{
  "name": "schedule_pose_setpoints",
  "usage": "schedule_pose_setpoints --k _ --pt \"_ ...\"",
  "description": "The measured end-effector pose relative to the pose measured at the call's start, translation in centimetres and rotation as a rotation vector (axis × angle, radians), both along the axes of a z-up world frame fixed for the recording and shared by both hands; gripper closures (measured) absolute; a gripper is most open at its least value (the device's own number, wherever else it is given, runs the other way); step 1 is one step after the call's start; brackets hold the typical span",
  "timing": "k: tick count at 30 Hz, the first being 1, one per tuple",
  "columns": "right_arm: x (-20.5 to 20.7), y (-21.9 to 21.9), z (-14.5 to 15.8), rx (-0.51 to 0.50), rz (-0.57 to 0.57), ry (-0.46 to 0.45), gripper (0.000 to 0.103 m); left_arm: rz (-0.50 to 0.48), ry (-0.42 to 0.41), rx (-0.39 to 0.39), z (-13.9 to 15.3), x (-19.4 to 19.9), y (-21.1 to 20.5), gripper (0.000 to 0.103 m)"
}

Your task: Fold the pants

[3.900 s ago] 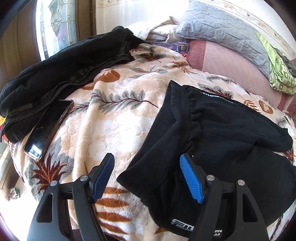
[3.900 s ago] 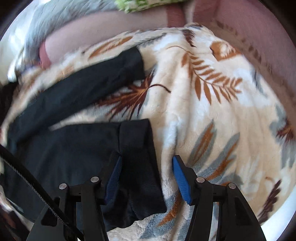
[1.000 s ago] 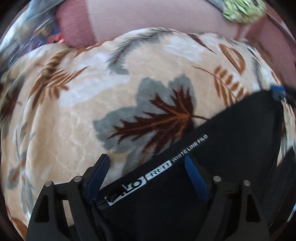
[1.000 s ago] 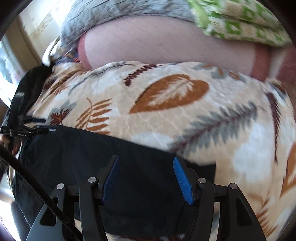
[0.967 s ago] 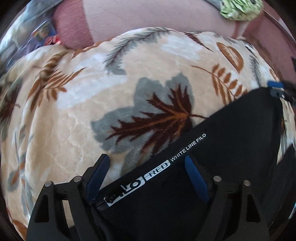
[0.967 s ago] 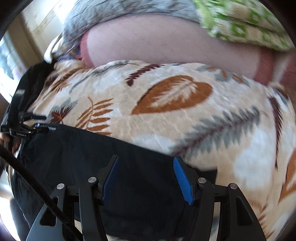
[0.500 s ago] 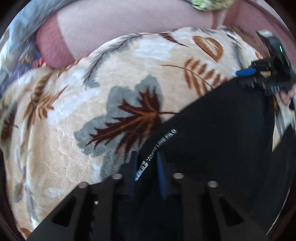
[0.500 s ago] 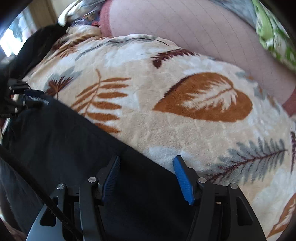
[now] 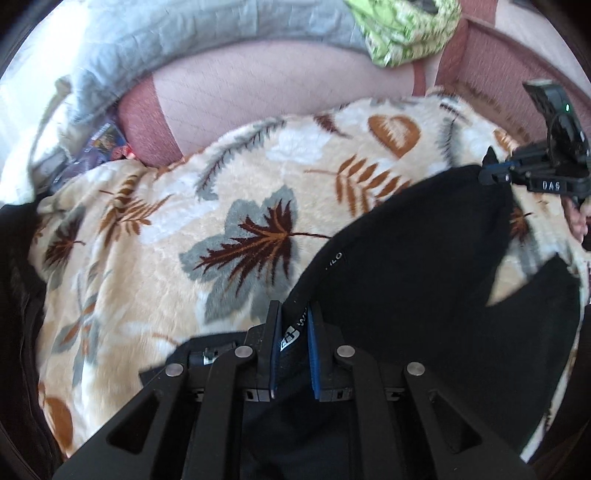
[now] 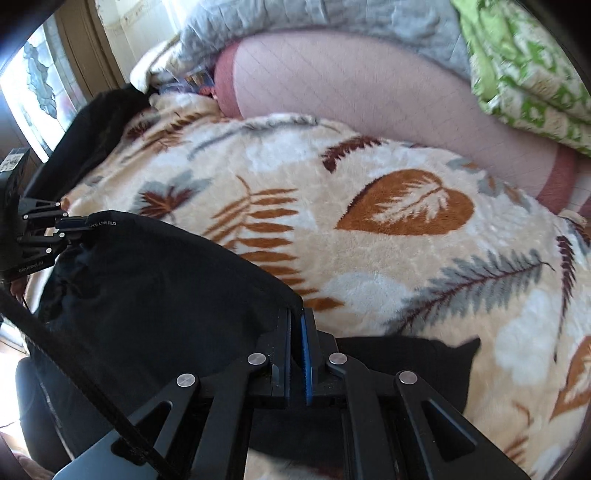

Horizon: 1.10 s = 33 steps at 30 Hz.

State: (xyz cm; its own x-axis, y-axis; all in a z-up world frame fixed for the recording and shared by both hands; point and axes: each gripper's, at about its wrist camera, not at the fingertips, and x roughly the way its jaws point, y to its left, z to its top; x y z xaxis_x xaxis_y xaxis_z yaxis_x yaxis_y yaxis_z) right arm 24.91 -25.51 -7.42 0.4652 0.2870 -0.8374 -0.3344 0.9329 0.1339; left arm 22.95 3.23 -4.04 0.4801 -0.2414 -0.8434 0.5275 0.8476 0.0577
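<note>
The black pants (image 9: pixel 417 295) lie on a leaf-print blanket (image 9: pixel 155 266) on a bed. My left gripper (image 9: pixel 293 334) is shut on the waistband with the white lettering, and the cloth rises from it. My right gripper (image 10: pixel 295 334) is shut on the other end of the same edge of the pants (image 10: pixel 155 295). The edge hangs stretched between both grippers, lifted off the blanket. The right gripper also shows in the left wrist view (image 9: pixel 495 177) at the far right; the left gripper shows in the right wrist view (image 10: pixel 79 223) at the far left.
A pink bolster (image 10: pixel 351 88), a grey quilted pillow (image 9: pixel 207 33) and a green patterned cloth (image 10: pixel 528 62) lie along the far side. A second black garment (image 10: pixel 88 129) lies by the window at the left. Small colourful packets (image 9: pixel 99 144) sit beside the bolster.
Both grippers were open over the pants' edge a second ago. The left shut on the waistband first, then the right shut. Both have lifted the edge off the blanket.
</note>
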Motion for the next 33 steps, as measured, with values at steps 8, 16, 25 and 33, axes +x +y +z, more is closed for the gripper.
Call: schedule_pose_setpoints --k 8,16,25,33 --pt "-10.3 0.6 2.3 0.007 -0.009 -0.033 0.098 0.059 -0.054 -0.142 2.9 -9.9 2.1 0.091" --pt "-21.1 1.6 -0.5 0.031 -0.004 0.055 0.098 0.132 0.011 -0.113 -1.3 -19.9 3.0 0.086" --pt "-27.1 0.3 -3.9 0.037 -0.075 0.143 0.075 0.287 0.012 -0.098 -1.6 -25.4 6.3 0.050" --pt "-29.1 -6.7 -1.0 0.035 -0.276 0.070 0.071 0.399 -0.062 -0.087 0.4 -26.0 8.1 0.044"
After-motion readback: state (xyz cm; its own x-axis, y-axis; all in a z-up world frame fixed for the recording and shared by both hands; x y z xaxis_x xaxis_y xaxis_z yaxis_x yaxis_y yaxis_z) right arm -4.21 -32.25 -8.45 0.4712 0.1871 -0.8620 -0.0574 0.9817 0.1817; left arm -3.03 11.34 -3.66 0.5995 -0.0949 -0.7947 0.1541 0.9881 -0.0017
